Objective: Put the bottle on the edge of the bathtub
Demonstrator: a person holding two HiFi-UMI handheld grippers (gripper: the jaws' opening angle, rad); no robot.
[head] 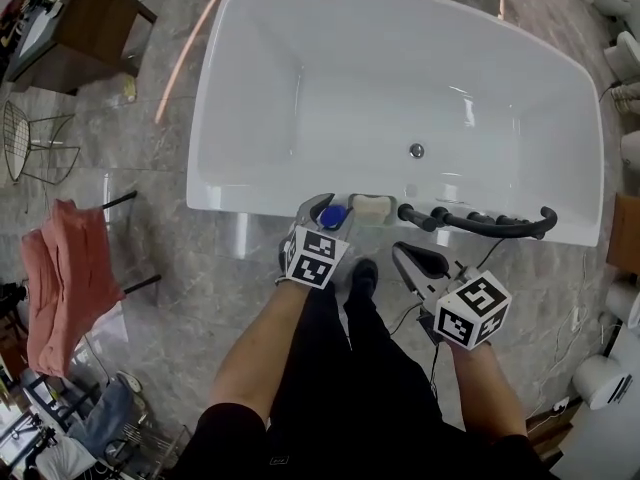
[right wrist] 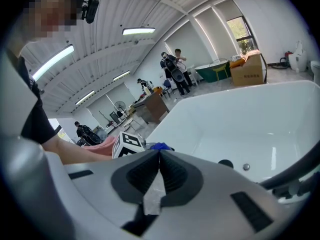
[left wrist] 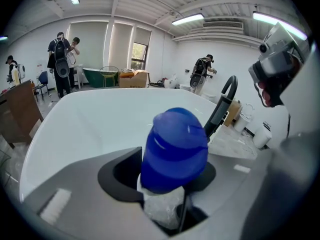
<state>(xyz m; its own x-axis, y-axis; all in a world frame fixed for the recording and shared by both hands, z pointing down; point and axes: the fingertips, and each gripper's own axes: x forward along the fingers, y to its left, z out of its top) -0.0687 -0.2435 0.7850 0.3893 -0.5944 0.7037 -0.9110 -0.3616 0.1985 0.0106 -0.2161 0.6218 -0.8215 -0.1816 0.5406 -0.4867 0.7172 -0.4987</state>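
A bottle with a blue cap [head: 335,216] [left wrist: 174,149] and a pale translucent body stands upright at the near rim of the white bathtub [head: 250,206]. My left gripper [head: 326,214] [left wrist: 165,184] is around it. The cap leans near the right pad, and a dark gap shows between the cap and the left pad. My right gripper [head: 405,253] [right wrist: 160,156] hangs just short of the tub rim, to the right of the bottle. Its jaws meet with only a scrap of white tape at the seam.
On the rim beside the bottle lie a pale soap dish [head: 371,208] and a black hand shower with its hose [head: 480,224]. The drain [head: 416,151] sits in the tub floor. A pink cloth on a rack [head: 65,278], a wire chair [head: 30,143] and a wooden table [head: 85,23] stand to the left.
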